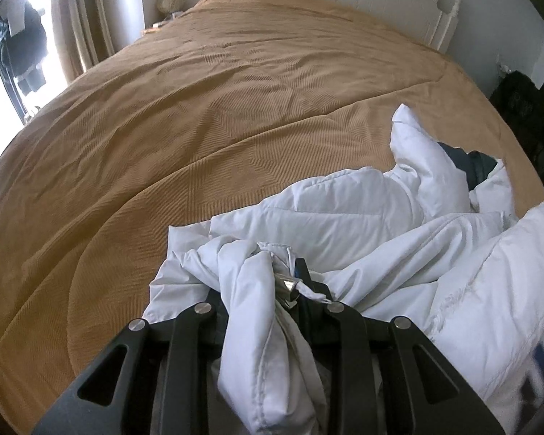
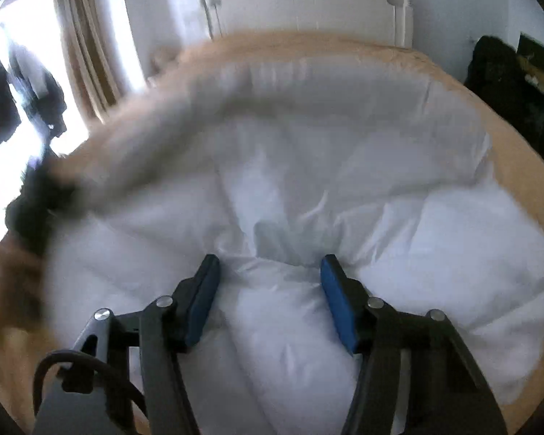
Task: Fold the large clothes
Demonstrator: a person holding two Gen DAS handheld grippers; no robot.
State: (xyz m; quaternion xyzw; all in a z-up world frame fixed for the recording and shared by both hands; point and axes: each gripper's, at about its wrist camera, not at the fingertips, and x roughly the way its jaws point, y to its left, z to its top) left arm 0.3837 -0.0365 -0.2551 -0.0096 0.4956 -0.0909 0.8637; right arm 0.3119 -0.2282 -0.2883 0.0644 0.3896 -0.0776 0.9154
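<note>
- A white padded garment is seen crumpled on a tan bedspread, near the bed's near right side.
- A bunched fold is pinched in the closed left gripper.
- The right gripper is held wide apart above the fabric, nothing gripped.
- An opposite edge is best seized, then both drawn taut and level before folding.

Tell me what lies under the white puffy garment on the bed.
The tan bedspread shows around the white garment. A dark blue patch peeks between its folds; anything else beneath is covered.
</note>
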